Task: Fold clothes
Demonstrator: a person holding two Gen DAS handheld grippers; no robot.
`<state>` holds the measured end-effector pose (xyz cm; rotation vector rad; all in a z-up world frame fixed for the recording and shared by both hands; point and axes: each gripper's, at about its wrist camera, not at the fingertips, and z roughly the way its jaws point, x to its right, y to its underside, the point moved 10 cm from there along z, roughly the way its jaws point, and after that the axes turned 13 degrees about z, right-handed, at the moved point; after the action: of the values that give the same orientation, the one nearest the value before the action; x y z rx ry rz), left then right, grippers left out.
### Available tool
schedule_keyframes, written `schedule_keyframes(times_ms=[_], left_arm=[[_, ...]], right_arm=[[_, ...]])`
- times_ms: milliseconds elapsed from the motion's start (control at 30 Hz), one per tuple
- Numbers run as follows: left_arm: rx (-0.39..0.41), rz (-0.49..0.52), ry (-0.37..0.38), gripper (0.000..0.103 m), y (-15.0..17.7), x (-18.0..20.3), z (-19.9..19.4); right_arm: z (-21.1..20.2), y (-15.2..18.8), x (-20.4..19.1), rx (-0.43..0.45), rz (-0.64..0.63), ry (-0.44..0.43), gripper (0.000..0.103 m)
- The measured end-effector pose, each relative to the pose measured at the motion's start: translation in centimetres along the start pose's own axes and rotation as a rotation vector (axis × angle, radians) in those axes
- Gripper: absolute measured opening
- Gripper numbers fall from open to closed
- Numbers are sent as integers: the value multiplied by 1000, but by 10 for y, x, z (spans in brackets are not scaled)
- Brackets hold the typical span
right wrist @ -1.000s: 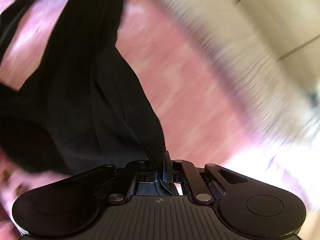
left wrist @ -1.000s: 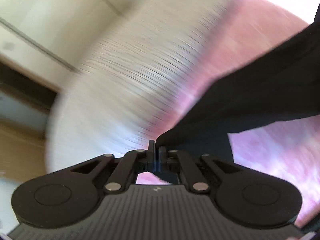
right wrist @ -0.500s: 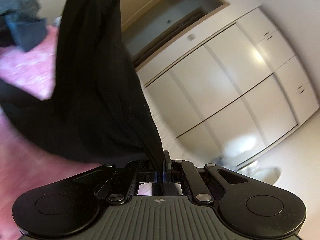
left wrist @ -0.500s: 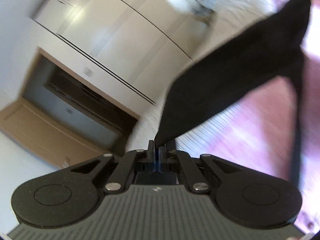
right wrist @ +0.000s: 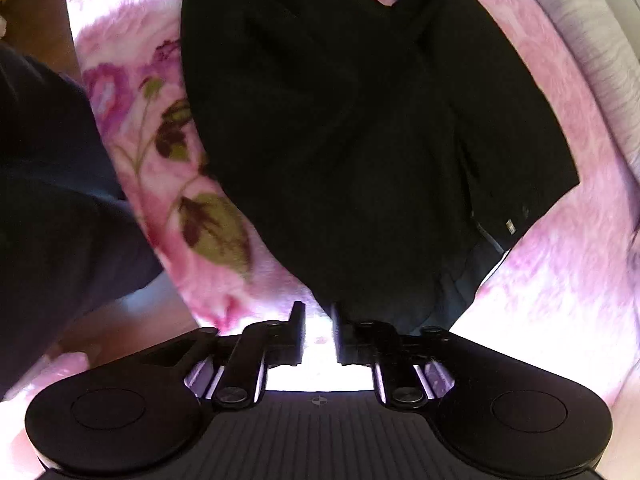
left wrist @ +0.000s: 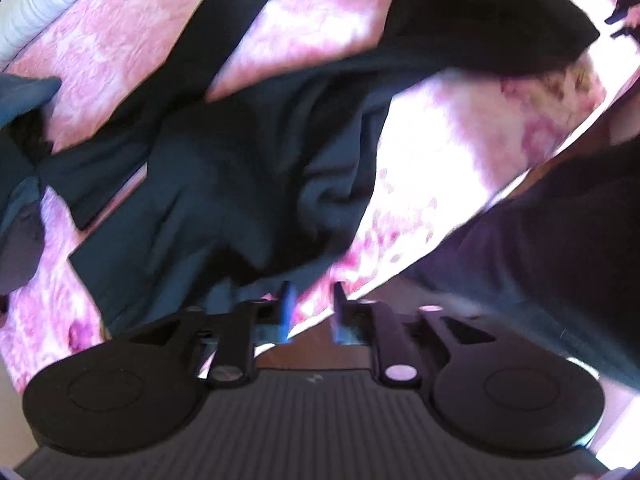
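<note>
Black left tool (left wrist: 308, 304), ribbed grey housing, silver pivot screws, dark clothing

Left tongs (left wrist: 308, 304) opening, empty, above black garment (left wrist: 256, 160) on pink blanket (left wrist: 460, 152).

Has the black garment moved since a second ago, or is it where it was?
Yes. The black garment was hanging from both shut tongs; now it lies down on the pink floral blanket, clear of the opening right tongs.
</note>
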<state>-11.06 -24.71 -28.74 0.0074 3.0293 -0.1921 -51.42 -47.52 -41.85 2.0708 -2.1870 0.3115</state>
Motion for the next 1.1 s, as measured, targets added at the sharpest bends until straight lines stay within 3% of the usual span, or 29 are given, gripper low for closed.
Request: schedule_keyframes(times_ms=[100, 300, 467, 667, 833, 1033, 1100], left_arm=[[85, 35, 0, 28, -37, -28, 2], [241, 164, -85, 41, -149, -106, 19], [330, 325, -110, 49, -269, -122, 47], [446, 449, -31, 51, -430, -77, 81], [461, 590, 16, 57, -538, -12, 117], [453, 696, 105, 59, -660, 52, 170], [431, 733, 137, 59, -694, 68, 191]], right_arm=[[-13, -21, 17, 3, 138, 0, 44], [-31, -73, 87, 66, 497, 31, 52], [-28, -108, 158, 142, 708, 23, 58], [9, -126, 246, 209, 880, -56, 60], [61, -132, 298, 244, 947, -176, 60], [88, -99, 294, 260, 993, -387, 60], [88, -77, 280, 247, 964, -406, 60]])
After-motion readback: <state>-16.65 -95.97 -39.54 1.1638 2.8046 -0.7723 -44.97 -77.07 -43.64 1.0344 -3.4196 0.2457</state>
